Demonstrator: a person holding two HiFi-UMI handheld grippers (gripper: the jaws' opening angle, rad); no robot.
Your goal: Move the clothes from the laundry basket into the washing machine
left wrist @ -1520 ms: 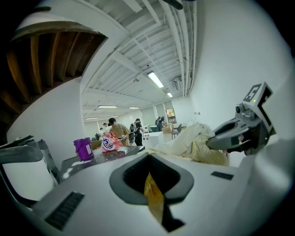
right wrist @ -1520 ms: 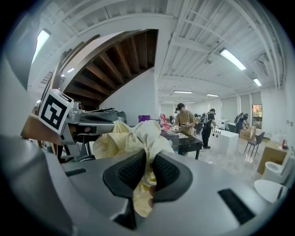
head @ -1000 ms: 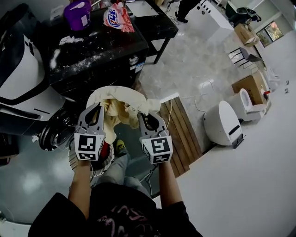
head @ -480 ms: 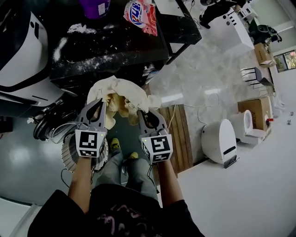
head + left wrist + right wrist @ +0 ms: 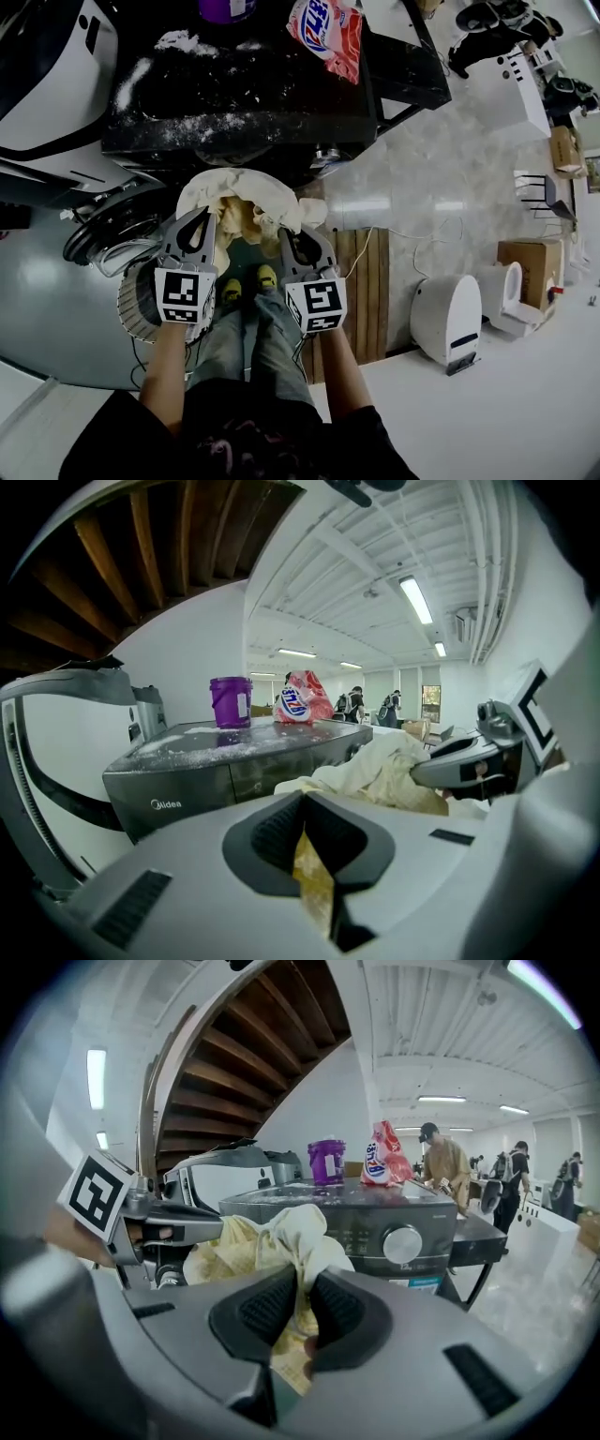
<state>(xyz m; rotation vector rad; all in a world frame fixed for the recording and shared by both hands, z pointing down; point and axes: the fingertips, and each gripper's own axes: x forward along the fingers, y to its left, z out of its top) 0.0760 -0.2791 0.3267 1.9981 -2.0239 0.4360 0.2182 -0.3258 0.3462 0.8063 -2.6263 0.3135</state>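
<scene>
A cream and yellow garment [image 5: 246, 202] hangs bunched between my two grippers, in front of the dark grey washing machine [image 5: 234, 94]. My left gripper [image 5: 199, 217] is shut on a yellow fold of it [image 5: 309, 878]. My right gripper [image 5: 293, 239] is shut on another fold [image 5: 298, 1312]. The cloth [image 5: 281, 1241] bulges up between the jaws and the machine's front panel [image 5: 375, 1222]. A round door [image 5: 108, 234] stands at the machine's lower left. The white slatted laundry basket [image 5: 141, 305] sits on the floor beneath my left gripper.
A purple tub [image 5: 225, 7] and a red detergent bag [image 5: 328, 28] stand on the machine's powder-dusted top. A wooden slatted board [image 5: 361, 281] and a white rounded appliance [image 5: 445, 319] lie on the floor to the right. People [image 5: 441, 1171] stand in the background.
Both grippers have sunk and moved forward together with the garment still held. The basket has come into fuller view under my left gripper.
</scene>
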